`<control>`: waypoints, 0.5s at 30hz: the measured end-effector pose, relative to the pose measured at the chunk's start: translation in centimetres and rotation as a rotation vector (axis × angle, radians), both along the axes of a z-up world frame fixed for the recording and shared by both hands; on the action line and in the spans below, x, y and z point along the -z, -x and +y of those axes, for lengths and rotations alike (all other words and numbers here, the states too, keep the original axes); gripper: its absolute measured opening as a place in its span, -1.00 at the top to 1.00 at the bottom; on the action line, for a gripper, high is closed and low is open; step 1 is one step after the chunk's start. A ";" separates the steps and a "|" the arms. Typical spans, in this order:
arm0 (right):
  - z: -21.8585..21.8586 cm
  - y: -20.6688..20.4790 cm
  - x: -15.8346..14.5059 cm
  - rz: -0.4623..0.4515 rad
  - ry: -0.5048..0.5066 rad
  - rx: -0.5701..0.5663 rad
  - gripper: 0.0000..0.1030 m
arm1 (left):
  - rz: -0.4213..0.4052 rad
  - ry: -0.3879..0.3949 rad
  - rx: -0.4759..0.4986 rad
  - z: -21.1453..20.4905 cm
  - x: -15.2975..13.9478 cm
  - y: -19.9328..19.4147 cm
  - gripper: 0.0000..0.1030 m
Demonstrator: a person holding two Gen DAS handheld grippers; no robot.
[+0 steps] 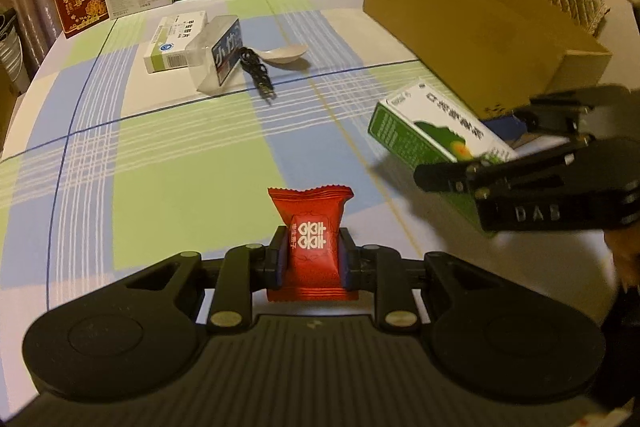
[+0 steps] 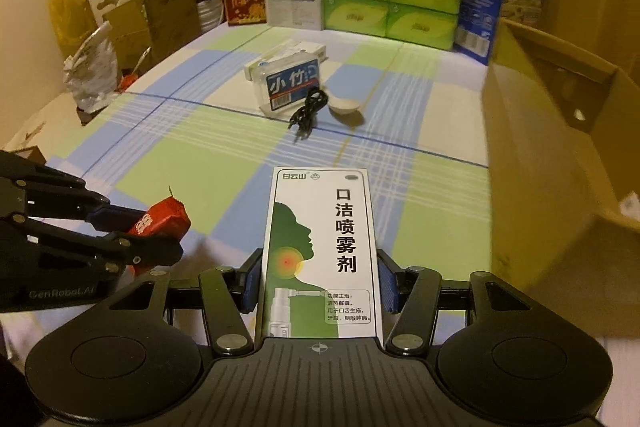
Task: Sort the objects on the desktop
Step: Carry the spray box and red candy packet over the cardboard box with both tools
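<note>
My left claw [image 1: 312, 259] is pinching a red sachet [image 1: 310, 227] tight, lifted off the checked cloth [image 1: 160, 187] near its front edge. Mid-cloth, a pill box [image 1: 176, 43], clear case [image 1: 218, 55], black cable [image 1: 256, 71] and spoon [image 1: 284, 53] are sitting together. My right claw [image 2: 318, 283] is gripping a spray box [image 2: 320, 251], jaws partway apart, beside the carton [image 2: 552, 147] at the right edge.

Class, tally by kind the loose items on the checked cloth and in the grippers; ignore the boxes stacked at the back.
Medicine boxes: 2
Red sweet packets: 1
Clear plastic cases: 1
Black cables: 1
Spoons: 1
Total: 6
</note>
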State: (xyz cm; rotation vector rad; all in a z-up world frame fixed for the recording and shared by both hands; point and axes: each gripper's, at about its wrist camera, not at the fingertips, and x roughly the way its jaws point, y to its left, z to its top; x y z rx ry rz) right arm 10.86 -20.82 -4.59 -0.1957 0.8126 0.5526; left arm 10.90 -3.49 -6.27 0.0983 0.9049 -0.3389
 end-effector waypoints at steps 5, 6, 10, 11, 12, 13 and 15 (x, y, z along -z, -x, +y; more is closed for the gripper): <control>-2.6 2.3 -2.7 -0.021 -0.036 0.057 -0.02 | -0.015 0.057 -0.040 -0.7 -1.9 2.2 0.62; -3.2 2.5 -3.3 -0.023 -0.046 0.070 -0.02 | -0.017 0.069 -0.048 -0.8 -2.3 2.6 0.62; -5.7 3.5 -6.1 -0.062 -0.068 0.113 -0.02 | -0.034 0.078 -0.055 -2.0 -3.9 3.6 0.62; -6.3 3.6 -6.8 -0.073 -0.071 0.123 -0.02 | -0.042 0.076 -0.051 -2.4 -4.4 3.8 0.62; -6.8 3.7 -7.4 -0.084 -0.075 0.133 -0.02 | -0.050 0.075 -0.044 -3.0 -5.0 4.0 0.62; -7.4 3.8 -8.1 -0.095 -0.078 0.142 -0.02 | -0.057 0.075 -0.037 -3.5 -5.4 4.1 0.62; -8.6 3.9 -9.3 -0.118 -0.082 0.158 -0.02 | -0.073 0.082 -0.020 -4.6 -6.4 4.2 0.62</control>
